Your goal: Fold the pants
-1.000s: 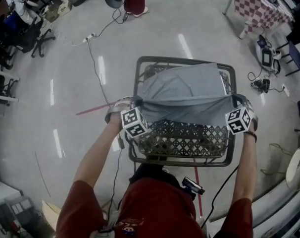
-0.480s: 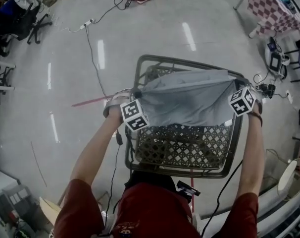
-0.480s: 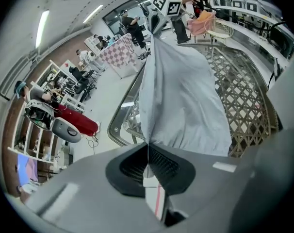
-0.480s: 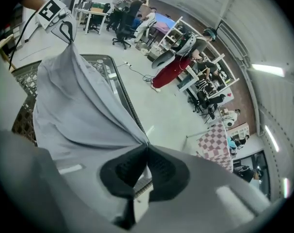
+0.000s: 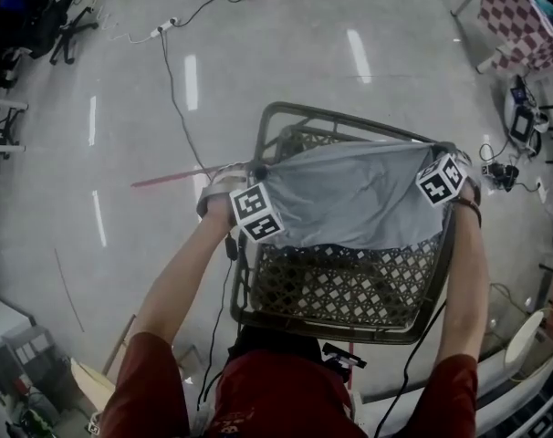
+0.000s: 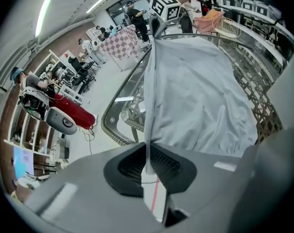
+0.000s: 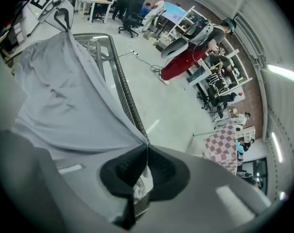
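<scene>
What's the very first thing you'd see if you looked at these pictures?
The big grey pants stretched wide in the middle, over a dark lattice basket. The left tool pinches one corner and the right tool the other, so the cloth hangs taut between them.

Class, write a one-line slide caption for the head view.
Left gripper and right gripper, each shut on an edge, hold grey pants stretched over a mesh basket.
</scene>
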A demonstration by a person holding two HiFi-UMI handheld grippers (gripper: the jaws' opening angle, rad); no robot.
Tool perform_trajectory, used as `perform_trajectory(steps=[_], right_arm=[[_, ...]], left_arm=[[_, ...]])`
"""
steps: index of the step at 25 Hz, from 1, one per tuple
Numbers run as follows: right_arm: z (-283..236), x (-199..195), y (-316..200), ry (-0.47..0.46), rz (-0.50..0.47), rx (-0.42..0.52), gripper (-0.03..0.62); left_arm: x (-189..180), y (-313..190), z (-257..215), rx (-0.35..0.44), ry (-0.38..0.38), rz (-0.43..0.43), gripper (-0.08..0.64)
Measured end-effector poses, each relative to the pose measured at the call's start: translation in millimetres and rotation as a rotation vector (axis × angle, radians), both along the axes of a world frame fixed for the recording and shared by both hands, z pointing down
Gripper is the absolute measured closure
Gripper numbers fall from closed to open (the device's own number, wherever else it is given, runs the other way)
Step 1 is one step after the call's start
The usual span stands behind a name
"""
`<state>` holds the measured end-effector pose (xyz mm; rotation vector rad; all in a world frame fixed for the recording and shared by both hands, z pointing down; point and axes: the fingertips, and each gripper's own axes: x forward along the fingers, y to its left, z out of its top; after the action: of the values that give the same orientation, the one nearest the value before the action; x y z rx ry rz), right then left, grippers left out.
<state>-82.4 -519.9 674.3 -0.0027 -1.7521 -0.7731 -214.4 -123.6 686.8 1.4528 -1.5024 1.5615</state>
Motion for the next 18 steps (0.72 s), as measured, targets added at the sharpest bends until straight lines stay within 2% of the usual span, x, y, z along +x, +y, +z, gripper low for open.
perform_trajectory(steps=[5, 8, 12, 18], right_arm=[[16.7, -4.9, -1.7, -0.033, 0.025, 0.043, 0.56], [15.8, -10.0, -2.6, -0.073, 0.059, 0.062, 0.511], [6.5, -11.0, 1.6, -0.129, 0.118, 0.043, 0.485], [-7.8, 12.9, 24.5, -0.197, 0.178, 0.004, 0.482]], left_arm=[[-7.7, -2.5, 10.0, 0.019, -0.031, 0.0, 0.454], [-13.3, -0.6, 8.8, 0.027, -0.048, 0.001, 0.425], [-14.0, 4.8, 3.0, 0.045, -0.043, -0.013, 0.387], [2.2, 11.1, -12.1, 0.092, -0.034, -0.014, 0.359]])
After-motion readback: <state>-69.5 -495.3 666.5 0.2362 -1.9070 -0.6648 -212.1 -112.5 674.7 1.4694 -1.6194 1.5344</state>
